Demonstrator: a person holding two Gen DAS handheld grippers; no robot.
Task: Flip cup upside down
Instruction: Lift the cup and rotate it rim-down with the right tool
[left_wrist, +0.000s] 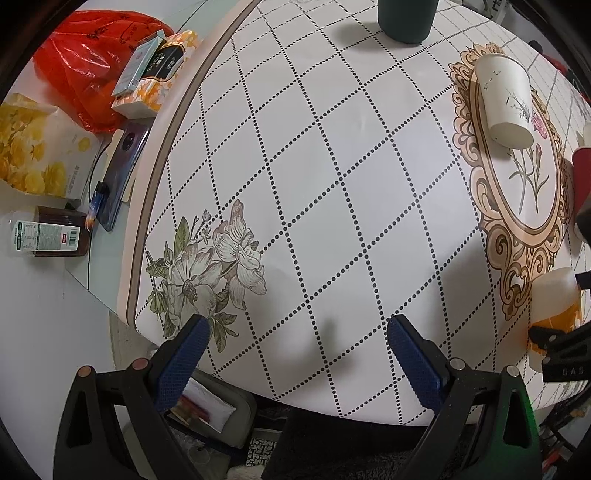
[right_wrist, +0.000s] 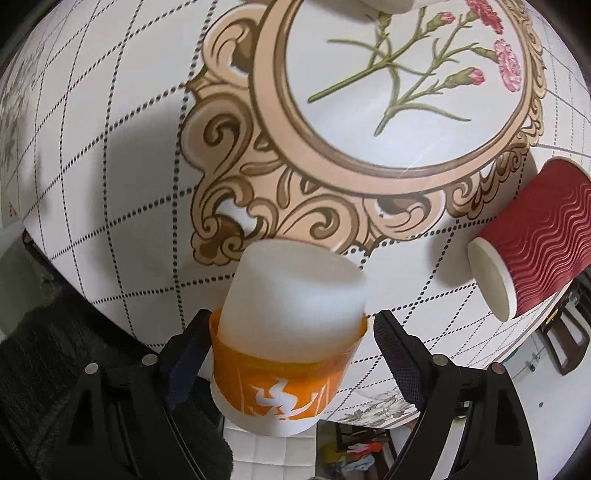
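A translucent white cup with an orange band (right_wrist: 288, 332) sits between my right gripper's (right_wrist: 291, 332) fingers, closed bottom pointing away from the camera toward the table. The left finger (right_wrist: 188, 354) touches the band; the right finger (right_wrist: 395, 350) stands a little off it, so the jaws are open. The cup also shows at the right edge of the left wrist view (left_wrist: 554, 306). My left gripper (left_wrist: 295, 339) is open and empty above the table's near edge.
A white paper cup (left_wrist: 504, 99) stands upside down on the ornate frame print. A red ribbed cup (right_wrist: 532, 236) stands upside down at the right. A dark green cup (left_wrist: 406, 18) is at the far side. Bags, boxes, a phone (left_wrist: 122, 173) and a bottle (left_wrist: 48, 232) lie left.
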